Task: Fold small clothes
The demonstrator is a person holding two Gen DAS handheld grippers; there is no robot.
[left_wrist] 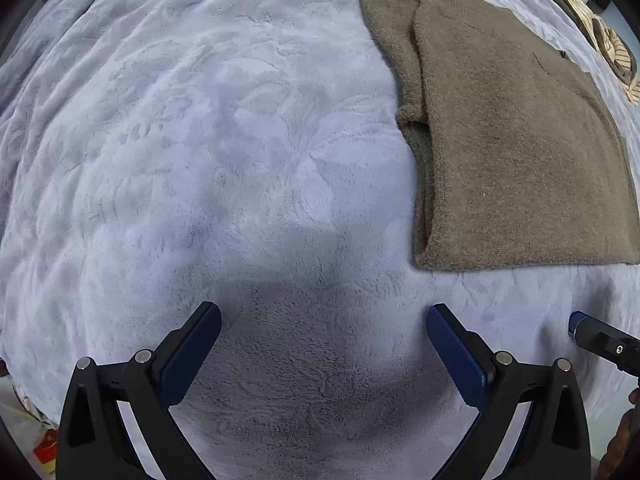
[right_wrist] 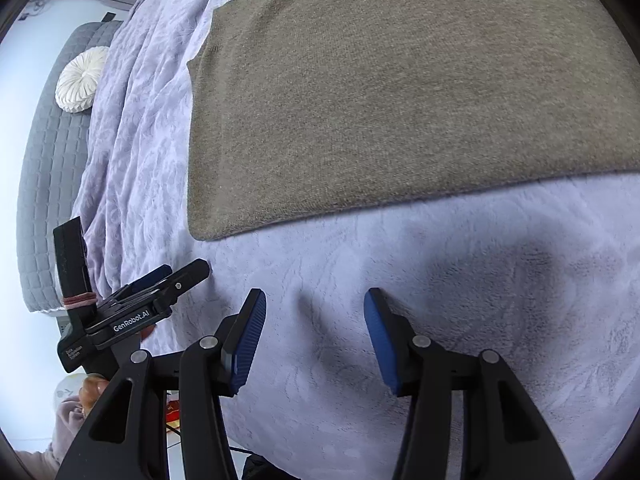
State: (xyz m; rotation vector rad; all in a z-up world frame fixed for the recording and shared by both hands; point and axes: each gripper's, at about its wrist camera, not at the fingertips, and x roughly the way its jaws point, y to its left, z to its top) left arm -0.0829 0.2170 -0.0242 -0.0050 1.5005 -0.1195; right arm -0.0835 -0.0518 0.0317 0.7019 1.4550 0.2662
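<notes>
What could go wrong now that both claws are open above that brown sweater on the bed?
The plush blanket under the brown sweater is soft, so the right gripper might pinch blanket along with the hem. A sleeve is already folded under one side; a careless lift could pull it loose. The left gripper sits beside the sweater, so uneven lifting might skew the fold.

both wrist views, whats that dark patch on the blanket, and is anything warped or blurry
Left wrist view: the patch is a soft shadow on the blanket ahead of the open left gripper; fisheye bends the sweater edges. Right wrist view: similar shadow by the open right gripper; focus is sharp.
</notes>
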